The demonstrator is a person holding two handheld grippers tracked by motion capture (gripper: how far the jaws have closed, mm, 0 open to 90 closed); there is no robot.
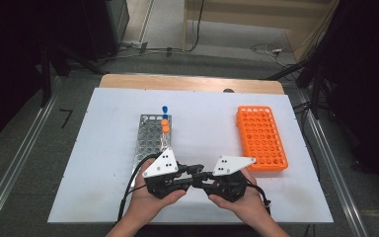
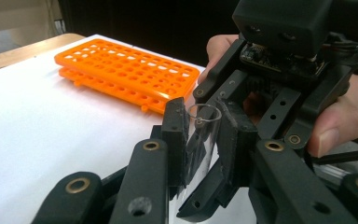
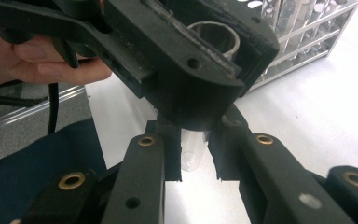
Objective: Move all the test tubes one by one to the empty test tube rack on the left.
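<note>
A clear, uncapped test tube [image 2: 204, 133] stands upright between the pads of my left gripper [image 2: 203, 144], which is shut on its upper part. Seen from the right gripper view, the tube's rounded lower end [image 3: 192, 156] sits between the pads of my right gripper [image 3: 195, 161], which look closed against it. The tube's open rim [image 3: 213, 37] shows above, inside the left gripper's jaws. In the high view the left gripper [image 1: 193, 173] and right gripper [image 1: 198, 179] meet tip to tip over the table's front middle.
A metal wire rack [image 1: 150, 136] holds a blue-capped tube [image 1: 164, 109] and orange-capped tubes [image 1: 165, 124] at its far end. An orange plastic rack [image 1: 261, 138] lies at the right. White sheet [image 1: 103, 163] covers the table. Cables trail off the front edge.
</note>
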